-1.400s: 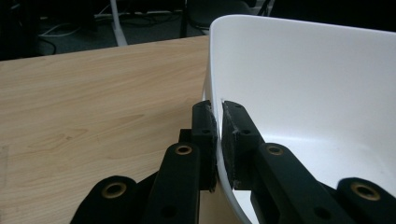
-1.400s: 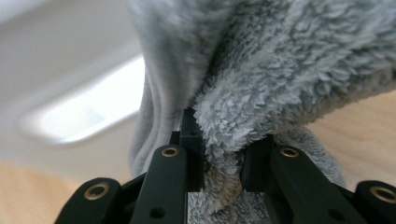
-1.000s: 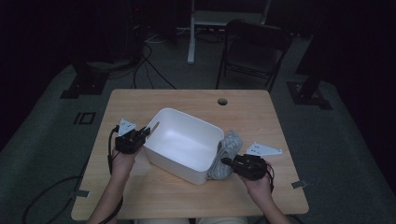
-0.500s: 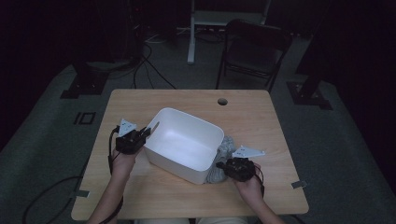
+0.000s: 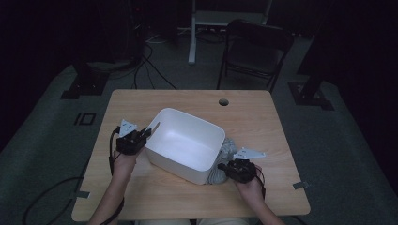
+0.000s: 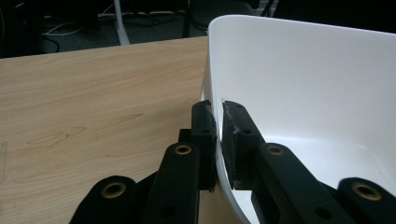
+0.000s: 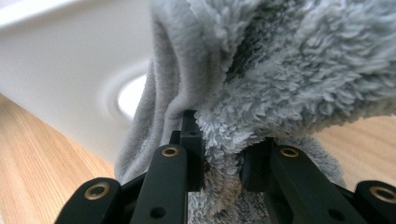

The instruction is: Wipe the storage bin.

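Left gripper clamped on tub rim. Right gripper clamped on grey towel, just beside tub.

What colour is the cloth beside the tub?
Grey cloth; the right gripper view shows it best.

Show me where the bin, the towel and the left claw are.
bin (image 5: 185, 140): high view, on its inner floor.
towel (image 7: 299, 79): right gripper view, on its fluffy upper fold.
left claw (image 6: 218, 133): left gripper view, between its tips, clamped on the bin wall.
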A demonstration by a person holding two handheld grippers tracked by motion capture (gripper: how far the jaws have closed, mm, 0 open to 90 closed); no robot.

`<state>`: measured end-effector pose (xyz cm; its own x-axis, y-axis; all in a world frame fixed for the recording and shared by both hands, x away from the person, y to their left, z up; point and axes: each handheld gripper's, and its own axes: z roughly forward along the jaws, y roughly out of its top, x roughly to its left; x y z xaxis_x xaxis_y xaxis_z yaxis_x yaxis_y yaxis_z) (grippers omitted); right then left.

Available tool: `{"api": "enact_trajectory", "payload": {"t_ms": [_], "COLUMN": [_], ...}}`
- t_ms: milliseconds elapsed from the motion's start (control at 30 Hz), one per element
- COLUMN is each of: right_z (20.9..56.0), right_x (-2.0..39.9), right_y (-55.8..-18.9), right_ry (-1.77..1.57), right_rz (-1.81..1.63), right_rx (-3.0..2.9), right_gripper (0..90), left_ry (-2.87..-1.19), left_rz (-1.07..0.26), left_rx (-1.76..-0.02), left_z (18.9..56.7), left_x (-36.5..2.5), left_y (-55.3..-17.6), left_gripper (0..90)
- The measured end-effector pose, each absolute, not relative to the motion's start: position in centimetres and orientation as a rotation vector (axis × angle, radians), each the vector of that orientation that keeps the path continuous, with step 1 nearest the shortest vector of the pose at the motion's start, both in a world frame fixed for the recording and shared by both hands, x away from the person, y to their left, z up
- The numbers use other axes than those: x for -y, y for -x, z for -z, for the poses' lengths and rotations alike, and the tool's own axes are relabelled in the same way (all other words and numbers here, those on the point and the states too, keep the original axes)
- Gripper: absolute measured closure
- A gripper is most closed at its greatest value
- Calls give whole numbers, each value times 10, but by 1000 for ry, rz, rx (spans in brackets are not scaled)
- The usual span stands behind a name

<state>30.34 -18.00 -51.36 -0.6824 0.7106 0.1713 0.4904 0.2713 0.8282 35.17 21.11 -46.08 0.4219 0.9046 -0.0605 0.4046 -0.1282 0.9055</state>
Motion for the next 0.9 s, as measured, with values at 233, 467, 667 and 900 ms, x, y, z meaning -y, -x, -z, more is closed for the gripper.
{"api": "enact_trajectory", "payload": {"t_ms": [233, 467, 667, 900], "right_z": [540, 530, 491, 461], "right_x": [174, 180, 194, 189], "right_y": [-314, -311, -273, -253], "right_ry": [-1183, -1195, -1087, -963], "right_rz": [-1245, -1286, -1431, -1617], "right_rx": [-2383, -2403, -2354, -2262], "right_gripper": [751, 750, 748, 747], "left_ry": [-1719, -1719, -1712, -1712], "left_rz": [-657, -675, -669, -661], "left_rx": [-1146, -1168, -1175, -1172], "left_z": [461, 460, 460, 460], "left_x": [-211, -209, -209, -210], "left_y": [-352, -351, -351, -351], "left_gripper": [834, 832, 833, 833]}}
